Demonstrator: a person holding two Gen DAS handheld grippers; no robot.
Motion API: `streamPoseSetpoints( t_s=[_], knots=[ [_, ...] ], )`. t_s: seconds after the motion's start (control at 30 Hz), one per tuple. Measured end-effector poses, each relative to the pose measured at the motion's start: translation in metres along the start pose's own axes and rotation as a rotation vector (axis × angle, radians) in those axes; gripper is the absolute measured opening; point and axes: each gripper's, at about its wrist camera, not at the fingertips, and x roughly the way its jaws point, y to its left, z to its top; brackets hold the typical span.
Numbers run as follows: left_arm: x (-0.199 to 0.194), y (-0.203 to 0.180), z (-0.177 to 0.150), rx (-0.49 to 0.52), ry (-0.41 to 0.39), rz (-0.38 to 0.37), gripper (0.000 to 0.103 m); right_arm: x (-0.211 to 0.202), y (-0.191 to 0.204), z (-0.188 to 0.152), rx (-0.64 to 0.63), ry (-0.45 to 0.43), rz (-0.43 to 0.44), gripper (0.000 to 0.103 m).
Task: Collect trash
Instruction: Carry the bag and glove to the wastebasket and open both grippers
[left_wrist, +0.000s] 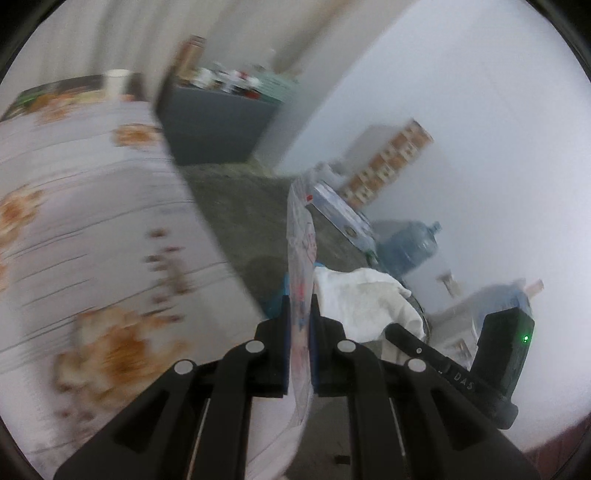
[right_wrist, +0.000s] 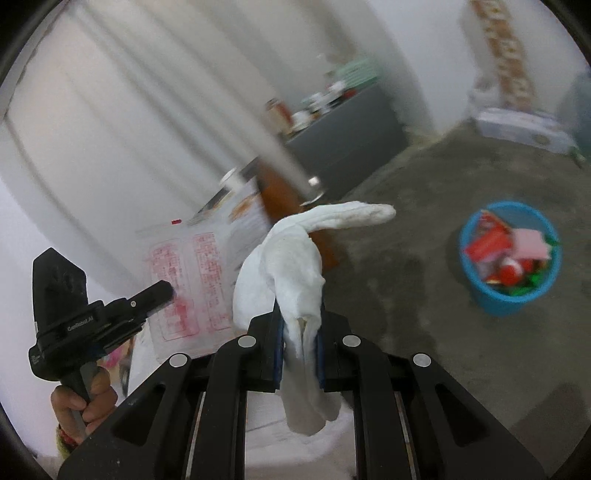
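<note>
A grey, rough floor (right_wrist: 424, 229) is filling the room's middle, with white walls curving round it; a table under a floral cloth (left_wrist: 92, 229) is running along the left of the left wrist view, blurred throughout. A dark grey counter (left_wrist: 210, 125) is standing at the far wall, its clutter too smeared to name. A blue bin (right_wrist: 509, 254) is sitting on the floor well to the right, holding red and pink scraps. A large water bottle (left_wrist: 410, 247) and flat boxes are lying by the wall.

The left gripper (left_wrist: 299, 310) is clamping a clear plastic bag printed in red (left_wrist: 301, 236), its jaws nearly together on the thin sheet; the bag's lower end is running out of frame. The right gripper (right_wrist: 300, 325) is pinching a crumpled white tissue (right_wrist: 284, 266), whose tail is drooping below the jaws. A hand (right_wrist: 88, 402) is gripping the left tool's handle, partly cut off at the edge.
</note>
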Motion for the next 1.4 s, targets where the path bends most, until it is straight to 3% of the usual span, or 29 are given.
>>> streamPoseSetpoints(
  t_s=[0.23,0.37,0.6,0.8,0.83,0.87,0.9,0.93,0.97,1.1,1.4],
  knots=[
    [0.108,-0.077,0.023,0.146,0.164,-0.059,0.008,-0.031,-0.094,0.011,0.195,-0.080,-0.176,0.013],
    [0.180,-0.106,0.030,0.211,0.273,-0.045,0.008,-0.024,-0.154,0.017,0.331,-0.084,-0.253,0.013],
    [0.308,-0.117,0.031,0.274,0.442,0.037,0.008,0.018,-0.234,0.034,0.476,-0.032,-0.339,0.016],
    [0.385,-0.110,0.037,0.285,0.490,0.080,0.008,0.055,-0.276,0.061,0.544,-0.016,-0.400,0.018],
    [0.395,-0.108,0.039,0.273,0.490,0.077,0.009,0.059,-0.281,0.067,0.545,-0.030,-0.409,0.024],
    [0.405,-0.106,0.041,0.258,0.498,0.074,0.013,0.065,-0.287,0.075,0.543,-0.043,-0.417,0.040],
    [0.413,-0.104,0.041,0.245,0.509,0.080,0.028,0.068,-0.292,0.078,0.542,-0.045,-0.418,0.051],
    [0.420,-0.099,0.040,0.226,0.517,0.104,0.050,0.074,-0.299,0.080,0.549,-0.050,-0.418,0.066],
    [0.427,-0.097,0.039,0.212,0.519,0.121,0.057,0.080,-0.304,0.080,0.560,-0.051,-0.420,0.070],
    [0.432,-0.081,0.035,0.135,0.562,0.121,0.059,0.098,-0.331,0.062,0.650,0.025,-0.417,0.070],
    [0.385,-0.091,0.052,0.145,0.521,0.065,0.060,0.041,-0.301,0.031,0.625,-0.049,-0.397,0.070]
  ],
)
